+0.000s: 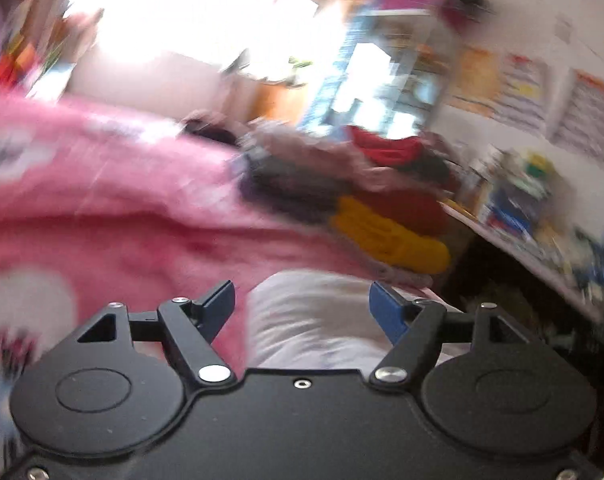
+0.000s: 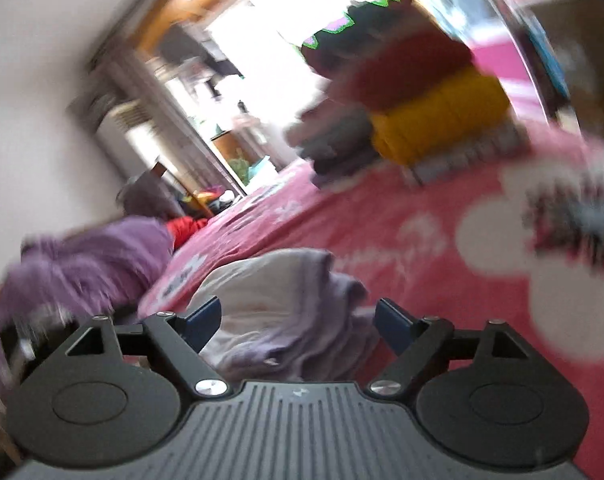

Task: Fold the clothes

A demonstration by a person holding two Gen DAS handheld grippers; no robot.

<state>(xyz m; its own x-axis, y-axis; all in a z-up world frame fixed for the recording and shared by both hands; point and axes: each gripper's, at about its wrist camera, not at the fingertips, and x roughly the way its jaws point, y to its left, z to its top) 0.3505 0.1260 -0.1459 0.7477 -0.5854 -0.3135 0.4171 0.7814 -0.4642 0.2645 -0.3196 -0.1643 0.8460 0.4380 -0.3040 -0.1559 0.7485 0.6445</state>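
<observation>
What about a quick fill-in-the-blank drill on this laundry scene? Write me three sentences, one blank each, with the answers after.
1. Both the left claw and the right claw are ____, gripping nothing.
2. The pale garment lies on a bedspread coloured ____.
3. In the stack of folded clothes, the red piece lies directly on a ____ one.

Missing words: open; pink; yellow

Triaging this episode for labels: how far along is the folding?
Done: a stack of folded clothes, yellow and red among them, sits on the pink printed bedspread. In hand: nothing; the left gripper and right gripper both have jaws open over a pale lilac-white garment, partly folded or bunched. Left: that garment and a crumpled purple garment beside it.
</observation>
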